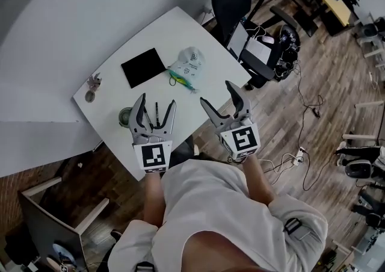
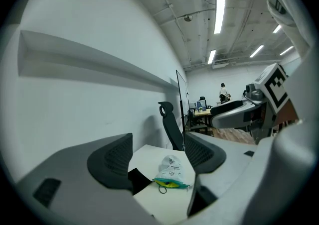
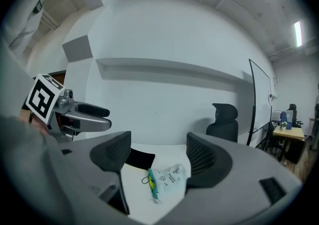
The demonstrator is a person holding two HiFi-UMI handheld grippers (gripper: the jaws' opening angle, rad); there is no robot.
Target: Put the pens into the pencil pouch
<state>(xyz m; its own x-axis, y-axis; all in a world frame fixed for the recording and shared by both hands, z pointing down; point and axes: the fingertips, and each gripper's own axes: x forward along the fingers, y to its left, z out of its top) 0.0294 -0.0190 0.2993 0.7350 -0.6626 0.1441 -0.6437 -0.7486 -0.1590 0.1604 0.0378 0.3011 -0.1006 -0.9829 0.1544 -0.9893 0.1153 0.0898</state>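
Both tools hover empty with jaws wide apart: the left gripper (image 1: 157,100) over the near edge of the table (image 1: 180,24), the right gripper (image 1: 218,93) just beside it. The pouch (image 1: 187,66) lies further in, beside a black pad (image 1: 143,67). What seems a thin dark pen (image 1: 156,114) lies below the left jaws. Probably the left should lower straight over it, jaws across its middle, while the right steadies the pouch mouth.

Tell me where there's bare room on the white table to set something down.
Bare: the far corner of the white table beyond the flat black rectangular pad and the translucent white pouch with teal zip; also right of the pouch. Crowded: the near edge, with a thin dark pen and a dark round container.
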